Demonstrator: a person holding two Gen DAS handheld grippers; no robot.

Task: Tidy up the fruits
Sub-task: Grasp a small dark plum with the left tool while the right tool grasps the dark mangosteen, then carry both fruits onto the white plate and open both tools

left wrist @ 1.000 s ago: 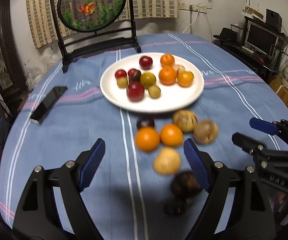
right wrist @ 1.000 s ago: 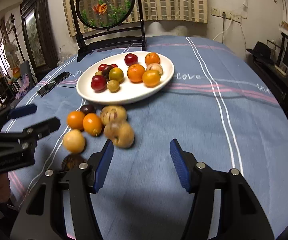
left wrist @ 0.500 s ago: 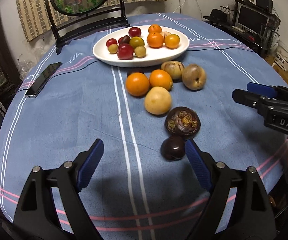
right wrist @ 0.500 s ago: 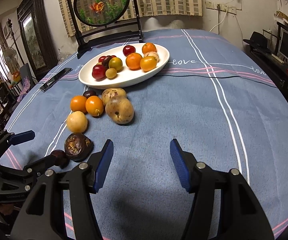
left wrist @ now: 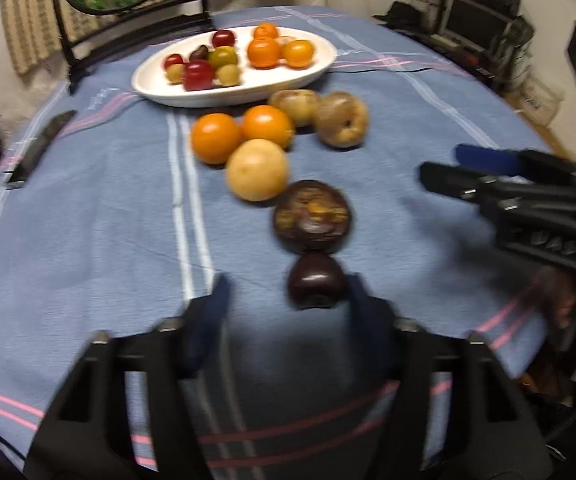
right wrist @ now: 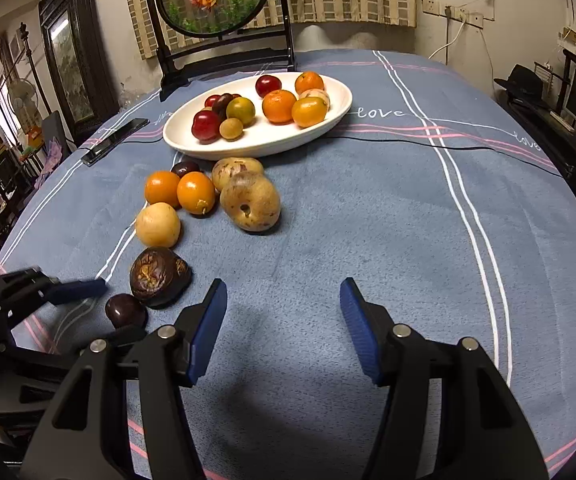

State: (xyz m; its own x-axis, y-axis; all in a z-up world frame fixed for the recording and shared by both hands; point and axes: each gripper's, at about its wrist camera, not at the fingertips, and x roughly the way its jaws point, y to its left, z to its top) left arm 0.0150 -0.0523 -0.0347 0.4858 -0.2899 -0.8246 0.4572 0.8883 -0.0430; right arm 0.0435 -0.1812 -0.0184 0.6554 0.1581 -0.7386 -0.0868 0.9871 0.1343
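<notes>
Several fruits, small red, green and orange ones, were already gathered on the white plate (right wrist: 339, 100) at the far side of the desk (right wrist: 367, 216), while eight or so were left loose on the cloth before it: two oranges (right wrist: 196, 192), a pale yellow fruit (right wrist: 158, 225), two brownish ones (right wrist: 250, 201), a wrinkled dark fruit (right wrist: 159, 277) and, nearest, a small dark plum (left wrist: 316, 283). The left gripper (left wrist: 288, 304) had just been closing its jaws around that plum, though blur left contact uncertain; seemingly it was not yet pinched. The right gripper (right wrist: 284, 328) was held spread over bare cloth, holding nothing. Most sorting was judged still undone.
</notes>
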